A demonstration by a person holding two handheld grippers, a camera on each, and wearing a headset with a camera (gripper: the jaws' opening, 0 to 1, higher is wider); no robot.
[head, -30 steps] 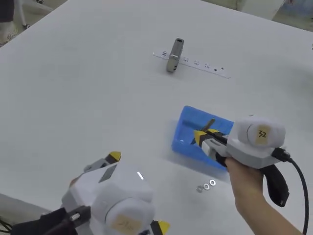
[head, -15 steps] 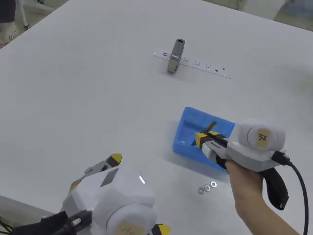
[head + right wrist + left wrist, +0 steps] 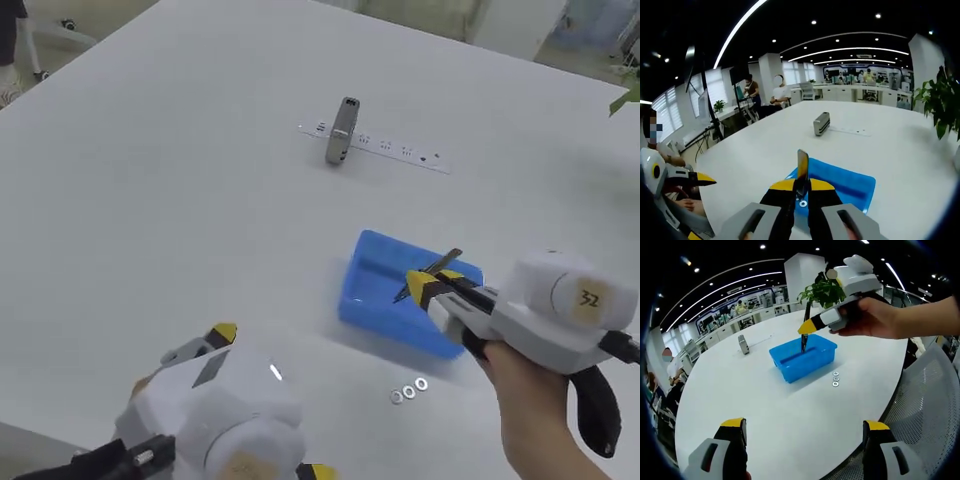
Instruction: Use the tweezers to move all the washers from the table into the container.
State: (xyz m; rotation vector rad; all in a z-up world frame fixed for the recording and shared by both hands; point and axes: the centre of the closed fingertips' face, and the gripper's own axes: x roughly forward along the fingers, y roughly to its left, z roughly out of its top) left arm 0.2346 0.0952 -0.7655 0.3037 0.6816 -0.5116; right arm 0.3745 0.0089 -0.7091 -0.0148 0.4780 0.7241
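**Thin washers, fiddly pickup**

My right gripper (image 3: 425,287) clamped the tweezers (image 3: 434,268) over the container (image 3: 372,305). My left gripper (image 3: 803,424) hung wide open, empty. Three washers (image 3: 408,390) lay on the counter (image 3: 180,200) nearby. They were probably light, flat and slippery, best pinched across one rim.

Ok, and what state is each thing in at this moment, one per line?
Left gripper: open, empty, above the table.
Right gripper: shut on the tweezers.
Tweezers: gripped, tips down inside the container.
Container: upright, open-topped, on the table.
Washers: three lying on the table beside the container.
Ring: at the tweezers' tips; held or dropped, cannot tell.
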